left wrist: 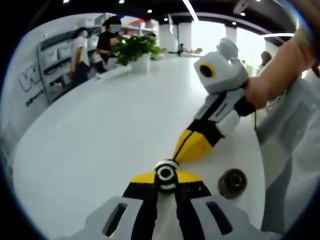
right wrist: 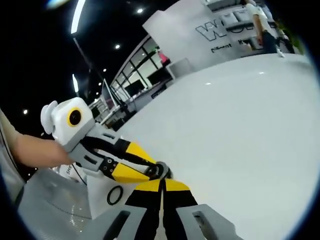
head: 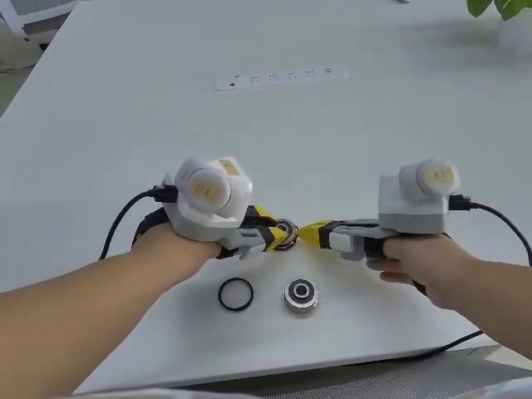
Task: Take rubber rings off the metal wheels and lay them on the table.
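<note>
White table (head: 125, 125) from edge to edge, a bright open hall behind it, and we go straight to the middle of the action: the left gripper (left wrist: 166, 181) has its yellow-tipped jaws closed down to the width of a small metal wheel (left wrist: 166, 171), and there it sits, pinched between the two tips with its round face turned back toward the left gripper view. Coming in nose to nose is the right gripper (right wrist: 161, 186), jaws drawn together with only a thin line between them, tips right up against the rim of that held wheel; whether they have nipped any rubber there, we cannot tell. In the head view we see the two grippers meeting point to point over the near part of the table, the left one from the left, the right one from the right. Just on the near side of them a black rubber ring (head: 236, 294) lies flat and loose on the table, and just beside it, to its right and not touching, a second wheel (head: 300, 294) lies on its side, hub up. Further out, black cables (head: 125, 218) trail off the gripper bodies, a white power strip (head: 278, 78) lies well away across the table, and at the far end we pick out a potted plant (left wrist: 136, 49) and people (left wrist: 80, 50) standing by wall shelves
</note>
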A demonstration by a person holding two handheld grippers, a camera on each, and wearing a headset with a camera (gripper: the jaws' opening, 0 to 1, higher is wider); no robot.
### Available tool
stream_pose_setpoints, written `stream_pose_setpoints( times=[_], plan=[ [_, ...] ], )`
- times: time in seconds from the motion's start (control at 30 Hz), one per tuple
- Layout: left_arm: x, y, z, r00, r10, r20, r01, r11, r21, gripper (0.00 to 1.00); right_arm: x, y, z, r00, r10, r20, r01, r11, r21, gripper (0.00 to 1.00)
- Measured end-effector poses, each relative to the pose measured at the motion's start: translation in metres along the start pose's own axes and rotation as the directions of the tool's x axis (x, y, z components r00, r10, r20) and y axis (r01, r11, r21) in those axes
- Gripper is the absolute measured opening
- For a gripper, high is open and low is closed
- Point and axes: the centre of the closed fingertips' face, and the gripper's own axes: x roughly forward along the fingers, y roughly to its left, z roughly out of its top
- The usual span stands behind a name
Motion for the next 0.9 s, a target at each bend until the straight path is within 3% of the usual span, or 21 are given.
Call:
stream_pose_setpoints(
  times=[0.57,0.9],
  plan=[
    [-0.0001,-0.0001,0.0002,0.9999,0.014,-0.005,-0.014,1.0,-0.014,0.12,-0.0019,0.009,0.0028,0.9997,0.009,0.022,-0.01,0.998,0.054,0.0],
    [-0.0003,-0.0008,0.0002,0.9999,0.016,-0.006,-0.016,1.0,-0.017,0.12,-0.0003,0.0067,0.0039,0.9996,0.015,0.022,-0.016,0.997,0.069,0.0]
  ],
)
